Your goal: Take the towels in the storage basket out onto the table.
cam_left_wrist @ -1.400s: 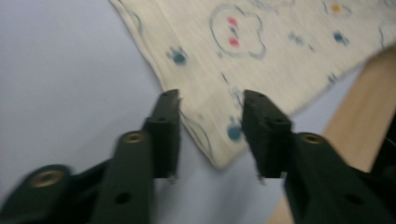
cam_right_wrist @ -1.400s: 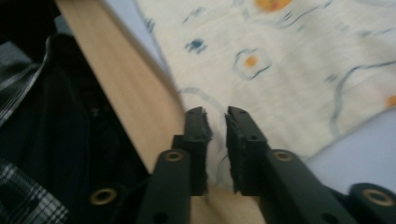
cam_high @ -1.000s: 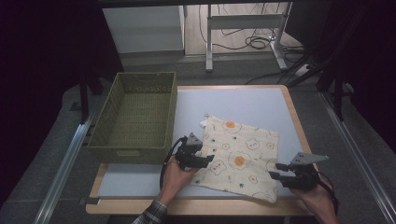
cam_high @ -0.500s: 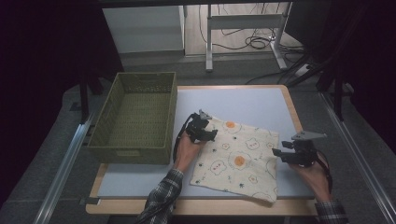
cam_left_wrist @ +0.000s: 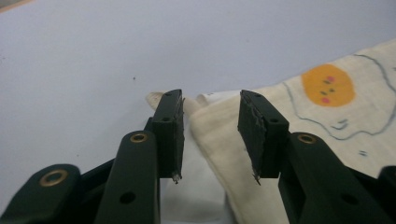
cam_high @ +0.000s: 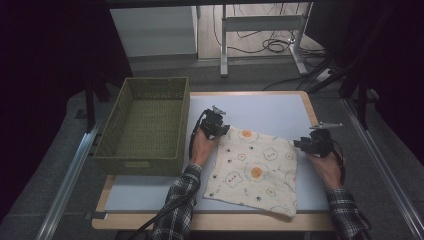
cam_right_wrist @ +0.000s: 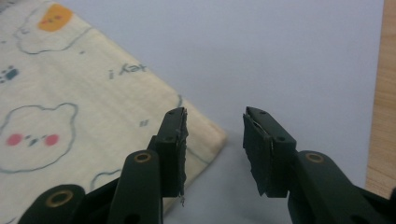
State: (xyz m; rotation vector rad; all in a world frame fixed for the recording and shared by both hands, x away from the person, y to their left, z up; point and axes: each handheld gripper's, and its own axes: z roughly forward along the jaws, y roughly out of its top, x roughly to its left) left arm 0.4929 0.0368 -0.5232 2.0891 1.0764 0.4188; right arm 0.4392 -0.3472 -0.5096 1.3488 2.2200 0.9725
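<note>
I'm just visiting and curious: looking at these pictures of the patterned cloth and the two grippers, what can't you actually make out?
- Cloth: in the left gripper view the jaws hide part of its corner; whether the pads touch it is unclear.
- Right gripper: in its own view the left jaw covers the cloth's corner tip.
- Small writing on the cloth: too tiny to read surely.
- Basket: its near inside wall is hidden by its own rim in the high view.

- We see bare counter (cam_high: 270, 112) beyond the cloth (cam_high: 252, 167), open to either gripper.
- The green basket (cam_high: 145, 125) walls off the counter's left side, just beside the left gripper (cam_high: 216, 126).
- Bare counter lies right of the right gripper (cam_high: 311, 142).
</note>
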